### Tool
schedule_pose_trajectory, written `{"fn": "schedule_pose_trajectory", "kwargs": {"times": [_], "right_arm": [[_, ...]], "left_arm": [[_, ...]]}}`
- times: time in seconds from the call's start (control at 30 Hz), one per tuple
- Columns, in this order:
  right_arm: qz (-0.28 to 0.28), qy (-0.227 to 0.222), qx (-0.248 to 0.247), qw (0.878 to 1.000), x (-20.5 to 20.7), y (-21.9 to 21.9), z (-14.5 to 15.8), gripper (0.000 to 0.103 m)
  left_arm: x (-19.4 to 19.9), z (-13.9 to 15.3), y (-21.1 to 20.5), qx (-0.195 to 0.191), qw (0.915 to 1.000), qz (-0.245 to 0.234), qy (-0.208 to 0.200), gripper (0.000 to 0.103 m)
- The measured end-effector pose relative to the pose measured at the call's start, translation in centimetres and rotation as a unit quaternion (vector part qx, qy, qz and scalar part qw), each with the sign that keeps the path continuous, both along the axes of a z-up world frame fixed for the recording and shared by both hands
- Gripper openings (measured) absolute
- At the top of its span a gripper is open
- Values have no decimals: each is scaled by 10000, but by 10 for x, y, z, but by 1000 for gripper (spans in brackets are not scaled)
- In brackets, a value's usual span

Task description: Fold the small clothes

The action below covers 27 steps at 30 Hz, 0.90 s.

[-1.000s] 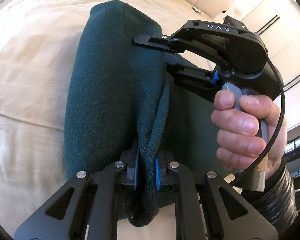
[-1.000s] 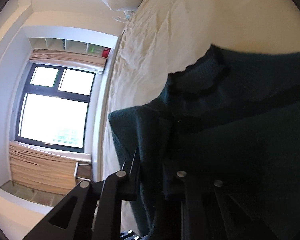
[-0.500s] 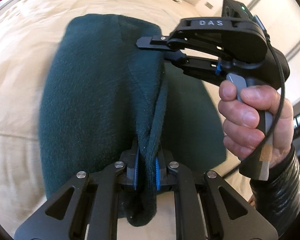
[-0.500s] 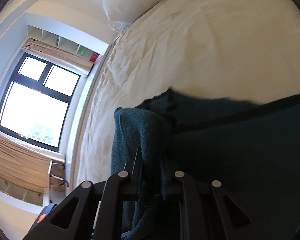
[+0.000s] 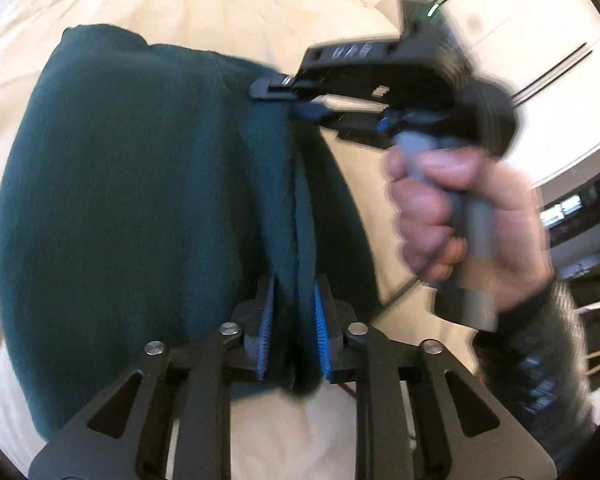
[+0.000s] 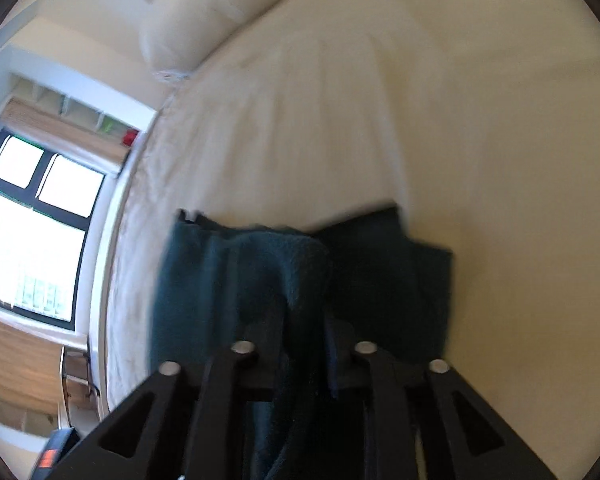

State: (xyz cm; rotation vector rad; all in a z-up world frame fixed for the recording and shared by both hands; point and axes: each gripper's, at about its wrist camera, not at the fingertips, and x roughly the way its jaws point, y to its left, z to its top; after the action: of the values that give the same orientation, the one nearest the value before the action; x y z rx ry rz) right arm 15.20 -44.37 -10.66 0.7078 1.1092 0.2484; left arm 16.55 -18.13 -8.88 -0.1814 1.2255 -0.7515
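Note:
A dark green fleece garment hangs over the cream bed. My left gripper is shut on its near edge, with the cloth pinched between the blue pads. My right gripper shows at the upper right of the left wrist view, held by a hand, and it grips the far edge of the same garment. In the right wrist view the right gripper is shut on a fold of the garment. Both views are blurred.
The cream bedsheet spreads around the garment. A white pillow lies at the head of the bed. A window and wooden furniture stand beyond the bed's left edge. White wardrobe doors are at the right.
Both grippers have lifted and swung with the garment still held. The far part of the garment now takes up less of the right wrist view, and more bedsheet shows.

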Motion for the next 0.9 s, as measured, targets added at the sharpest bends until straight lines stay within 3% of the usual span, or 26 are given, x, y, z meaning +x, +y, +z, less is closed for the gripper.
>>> {"fn": "schedule_pose_trajectory", "kwargs": {"times": [0.07,0.1,0.13,0.17,0.23,0.37,0.43,0.53,0.63,0.73,0.8,0.9], "right_arm": [[-186,-63,293,9994,-9,-7,-6,33],[-248,-81,392,9989,-14,-9,-6,42],[-317,-112,505,9982,-20,-12,-6,48],[-407,-159,669,9968,-28,-14,-5,57],[-425,-248,904,9947,-43,-11,-3,60],[-266,-242,927,9950,-58,5,-4,60],[-198,-199,707,9971,-58,17,-2,60],[-16,-193,397,9990,-65,32,1,60],[7,-157,262,9995,-60,32,-1,48],[-221,0,737,9970,-56,13,-12,35],[-310,24,993,9946,-52,3,-17,19],[-271,-65,995,9946,-54,1,-15,14]], "left_arm": [[-4,13,17,-248,9997,17,-67,39],[-6,22,28,-396,9991,47,-143,50],[-6,32,42,-576,9978,164,-295,66],[-5,39,54,-707,9959,312,-474,69],[10,45,82,-743,9920,618,-811,70],[54,29,115,-528,9915,1061,-537,70],[59,27,123,-343,9920,1103,-519,70],[67,23,130,-394,9917,1125,-476,70],[69,19,112,-277,9924,1056,-567,70],[74,12,106,-263,9922,1060,-601,70],[56,7,95,-288,9921,1063,-601,70],[44,7,91,-358,9919,1072,-577,70]]}}
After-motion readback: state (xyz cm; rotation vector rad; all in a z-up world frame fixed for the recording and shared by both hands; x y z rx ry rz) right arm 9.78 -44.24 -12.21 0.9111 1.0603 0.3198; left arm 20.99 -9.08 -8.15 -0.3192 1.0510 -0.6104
